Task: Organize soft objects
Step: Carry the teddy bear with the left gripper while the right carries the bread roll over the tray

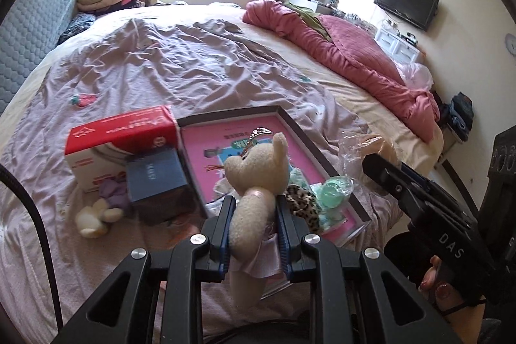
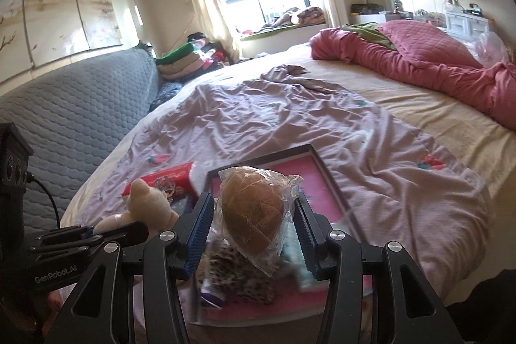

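On the bed (image 1: 167, 60), over the wrinkly purple sheet (image 2: 258, 118), I have both tongs up in the air. My left tongs (image 1: 253, 216) are clenched on a cream plush toy (image 1: 258, 170). The blue pads (image 1: 225, 234) squeeze its body, and its head sticks up past the tips. My right tongs (image 2: 254, 208) are grasping a brown round soft thing in a clear plastic bag (image 2: 253, 205), with the bag pressed between both pads.

Below the tongs lies a flat tray with a dark rim and a pink bottom (image 1: 206, 147). In it I see a leopard-print soft thing (image 1: 301, 203) and a mint green thing in plastic (image 1: 333, 191). Just left of the tray sit a red and white box (image 1: 119, 137) and a dark blue box (image 1: 154, 174), touching each other. A small white plush (image 1: 95, 216) lies on the sheet near them. A big pink blanket (image 1: 354, 54) is heaped on the far side of the bed.
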The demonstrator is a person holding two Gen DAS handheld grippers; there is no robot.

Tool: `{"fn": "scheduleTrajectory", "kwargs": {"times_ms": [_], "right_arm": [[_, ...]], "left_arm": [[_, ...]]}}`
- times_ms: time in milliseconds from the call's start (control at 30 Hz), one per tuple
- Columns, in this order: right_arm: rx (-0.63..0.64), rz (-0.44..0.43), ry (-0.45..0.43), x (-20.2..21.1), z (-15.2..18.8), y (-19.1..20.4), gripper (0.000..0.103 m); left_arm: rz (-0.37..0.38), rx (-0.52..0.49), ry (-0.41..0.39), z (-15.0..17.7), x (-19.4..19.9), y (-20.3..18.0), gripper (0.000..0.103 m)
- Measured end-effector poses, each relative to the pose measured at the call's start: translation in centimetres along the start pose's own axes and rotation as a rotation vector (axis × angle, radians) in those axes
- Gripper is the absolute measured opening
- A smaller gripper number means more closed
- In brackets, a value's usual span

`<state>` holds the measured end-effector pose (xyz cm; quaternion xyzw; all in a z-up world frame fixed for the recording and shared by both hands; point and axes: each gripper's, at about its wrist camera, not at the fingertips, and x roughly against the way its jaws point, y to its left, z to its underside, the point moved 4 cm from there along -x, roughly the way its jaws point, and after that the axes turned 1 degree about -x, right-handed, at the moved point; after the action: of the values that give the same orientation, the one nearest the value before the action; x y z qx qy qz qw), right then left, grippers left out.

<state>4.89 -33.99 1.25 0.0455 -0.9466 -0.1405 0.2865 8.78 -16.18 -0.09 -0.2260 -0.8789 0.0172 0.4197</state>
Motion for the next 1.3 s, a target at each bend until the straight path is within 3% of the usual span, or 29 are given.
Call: {"fn": "scheduleTrajectory", "kwargs": {"times_ms": [833,1300], "right_arm": [[0.025,0.002,0.099,-0.6,2.4,-2.1,0.052],[0.042,-0.035,0.209,-2.1,4.6,-2.6,0.052]], "left_arm": [[-0.04,-0.065,0.103,0.8,-6.0,-2.7,0.024],[-0.067,-0.088,0.163,0.8,-8.9,-3.0,0.024]]}}
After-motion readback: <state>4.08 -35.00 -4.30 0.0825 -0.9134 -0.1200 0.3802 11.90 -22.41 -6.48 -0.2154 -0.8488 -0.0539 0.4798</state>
